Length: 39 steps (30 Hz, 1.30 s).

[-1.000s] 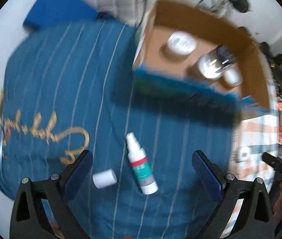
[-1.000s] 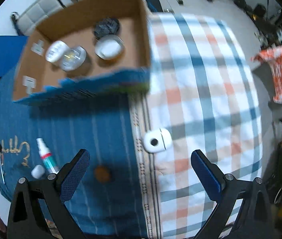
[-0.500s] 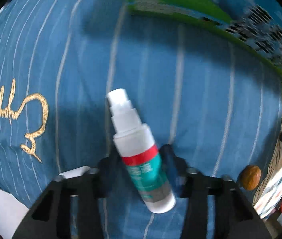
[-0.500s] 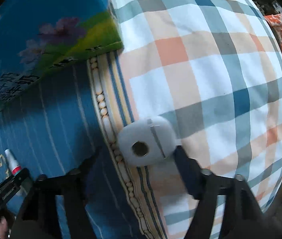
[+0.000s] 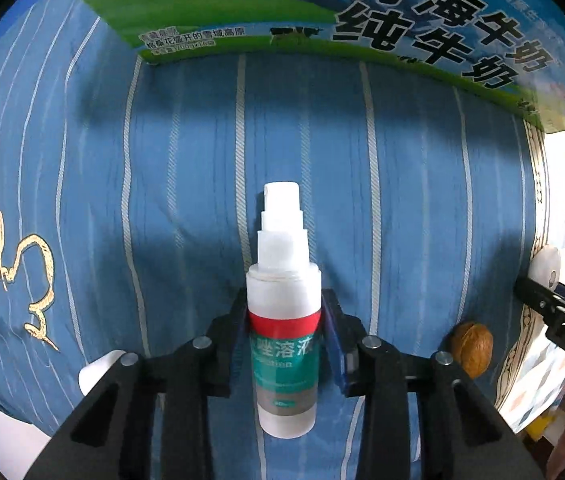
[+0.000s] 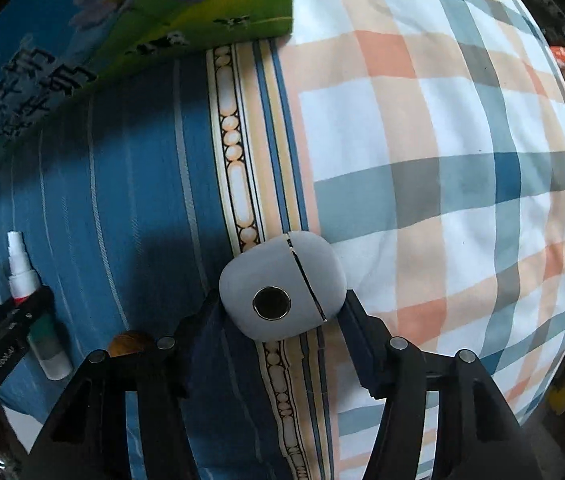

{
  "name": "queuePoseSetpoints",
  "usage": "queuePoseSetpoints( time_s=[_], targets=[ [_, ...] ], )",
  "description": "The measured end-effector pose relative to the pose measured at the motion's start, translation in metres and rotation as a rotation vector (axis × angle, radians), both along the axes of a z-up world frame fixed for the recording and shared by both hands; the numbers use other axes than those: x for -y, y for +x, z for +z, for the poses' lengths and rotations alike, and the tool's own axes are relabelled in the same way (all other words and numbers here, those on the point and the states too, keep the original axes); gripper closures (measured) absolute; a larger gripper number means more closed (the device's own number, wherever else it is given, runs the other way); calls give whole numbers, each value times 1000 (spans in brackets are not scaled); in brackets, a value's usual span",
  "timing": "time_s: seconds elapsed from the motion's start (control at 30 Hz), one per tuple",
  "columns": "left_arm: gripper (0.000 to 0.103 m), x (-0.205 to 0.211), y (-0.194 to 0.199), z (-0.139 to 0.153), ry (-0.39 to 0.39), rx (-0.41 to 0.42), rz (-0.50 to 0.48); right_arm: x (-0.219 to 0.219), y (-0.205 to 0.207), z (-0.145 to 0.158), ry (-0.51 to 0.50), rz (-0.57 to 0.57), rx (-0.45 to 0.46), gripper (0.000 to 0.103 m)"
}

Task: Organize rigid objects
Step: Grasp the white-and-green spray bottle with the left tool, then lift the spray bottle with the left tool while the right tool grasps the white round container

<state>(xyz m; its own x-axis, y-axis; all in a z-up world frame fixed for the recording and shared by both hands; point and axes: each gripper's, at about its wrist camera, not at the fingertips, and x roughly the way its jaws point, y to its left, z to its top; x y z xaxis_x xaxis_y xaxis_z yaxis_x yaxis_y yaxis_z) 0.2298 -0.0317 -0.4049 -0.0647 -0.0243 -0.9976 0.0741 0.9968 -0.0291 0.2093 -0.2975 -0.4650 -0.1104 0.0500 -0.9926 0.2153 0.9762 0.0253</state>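
A spray bottle [image 5: 283, 312], white with a red band and a green label, lies on a blue striped cloth [image 5: 178, 184] with its nozzle pointing away from the camera. The left gripper [image 5: 285, 336] has its jaws closed narrow against the bottle's two sides at the red band. Partly hidden behind the gripper's left finger sits a small white cap [image 5: 96, 372]. To the right, near the cloth's patterned border, rests a brown walnut [image 5: 471, 348]. Farther back, the printed side of a box [image 5: 362, 12], blue and green with large Chinese characters, stands on the cloth.

In the right wrist view, a rounded pale grey case [image 6: 282, 292] with a dark round hole in its face lies where the blue cloth meets a plaid cloth [image 6: 442, 140]. The right gripper [image 6: 282, 312] has its jaws drawn in on either side of the case, touching it. At the left edge of this view the bottle shows again with the left gripper across it, and the walnut peeks out behind the right gripper's left finger. The box stands beyond, at the upper left.
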Motion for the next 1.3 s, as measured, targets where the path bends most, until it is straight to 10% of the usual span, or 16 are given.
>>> queuePoseSetpoints(
  time_s=[0.5, 0.57, 0.9, 1.07, 1.3],
  targets=[
    [73, -9, -20, 53, -81, 101, 23, -25, -20, 19, -8, 38, 28, 49],
    [73, -7, -22, 65, -96, 125, 19, -22, -19, 32, 7, 34, 52, 103],
    [73, 8, -20, 96, -133, 182, -8, -11, -23, 51, 139, -23, 101, 101],
    [73, 19, 5, 98, -160, 190, 5, 27, -22, 66, 189, -141, 176, 45],
    [73, 37, 27, 98, -169, 196, -18, 68, 14, 54, 128, -241, 169, 41]
  ],
)
